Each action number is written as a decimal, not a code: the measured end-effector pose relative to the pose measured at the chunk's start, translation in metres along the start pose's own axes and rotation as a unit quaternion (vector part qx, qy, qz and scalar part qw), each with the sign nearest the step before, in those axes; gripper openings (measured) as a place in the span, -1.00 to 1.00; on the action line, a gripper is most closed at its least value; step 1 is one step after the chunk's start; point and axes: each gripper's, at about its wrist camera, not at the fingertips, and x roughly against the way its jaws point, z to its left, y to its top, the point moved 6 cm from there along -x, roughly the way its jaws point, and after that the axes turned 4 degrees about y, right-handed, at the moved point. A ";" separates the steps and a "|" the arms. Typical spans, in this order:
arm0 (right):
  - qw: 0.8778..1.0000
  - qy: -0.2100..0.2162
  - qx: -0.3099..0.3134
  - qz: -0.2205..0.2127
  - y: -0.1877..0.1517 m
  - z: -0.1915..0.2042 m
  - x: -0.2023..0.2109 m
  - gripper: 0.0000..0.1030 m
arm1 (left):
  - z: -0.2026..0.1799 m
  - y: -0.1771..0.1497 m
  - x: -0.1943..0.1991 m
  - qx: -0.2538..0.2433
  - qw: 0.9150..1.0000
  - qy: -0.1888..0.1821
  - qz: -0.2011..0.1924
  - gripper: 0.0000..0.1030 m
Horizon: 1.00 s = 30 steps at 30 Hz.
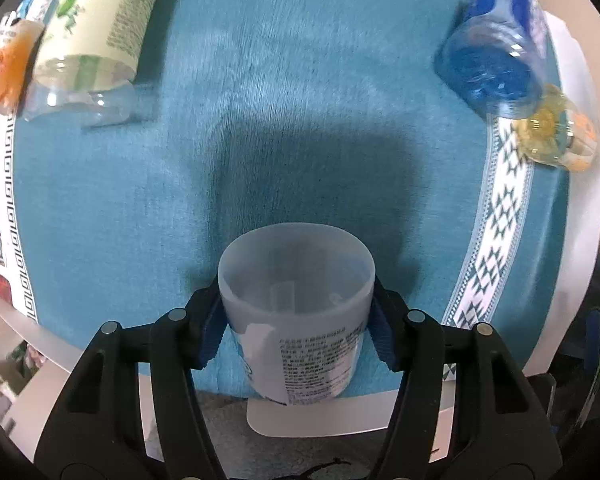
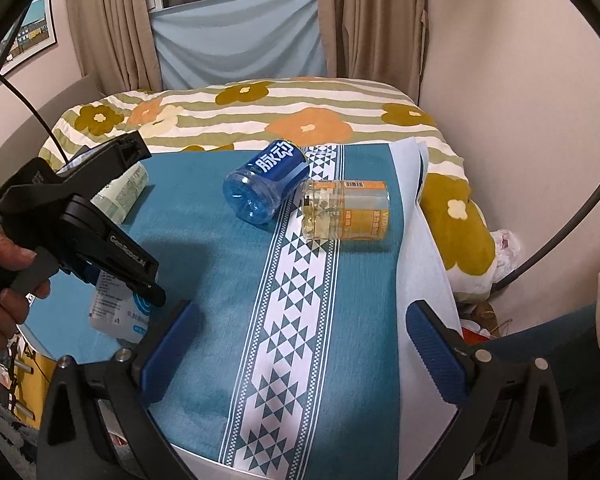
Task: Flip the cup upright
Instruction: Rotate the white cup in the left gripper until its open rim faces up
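Note:
A translucent white cup (image 1: 296,304) with a printed label sits between the blue pads of my left gripper (image 1: 296,328), which is shut on it; its open mouth faces up and away from the camera. In the right wrist view the same cup (image 2: 116,312) hangs tilted under the left gripper (image 2: 112,268), just above the teal tablecloth (image 2: 220,280) near its front left edge. My right gripper (image 2: 300,348) is open and empty over the cloth's patterned white band.
A blue cup (image 2: 266,184) and a yellow-labelled clear cup (image 2: 346,210) lie on their sides at the back right. A green-labelled clear cup (image 1: 88,40) and an orange cup (image 1: 4,64) lie at the left. A bed with a flowered cover (image 2: 260,116) stands behind.

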 end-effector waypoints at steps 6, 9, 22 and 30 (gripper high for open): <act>1.000 0.001 -0.001 -0.013 0.004 0.006 0.009 0.99 | -0.002 -0.007 0.024 -0.028 0.997 -0.009 -0.074 0.25; 1.000 -0.001 -0.001 -0.024 0.004 0.008 0.014 0.99 | -0.006 -0.013 0.032 -0.045 0.991 -0.021 -0.128 0.25; 0.999 -0.027 0.019 -0.029 -0.009 0.015 0.005 0.99 | -0.011 -0.012 0.043 -0.079 0.922 -0.063 -0.373 0.25; 0.999 -0.025 0.016 -0.017 -0.026 0.024 -0.002 0.99 | -0.017 -0.035 0.045 -0.106 0.901 -0.045 -0.418 0.25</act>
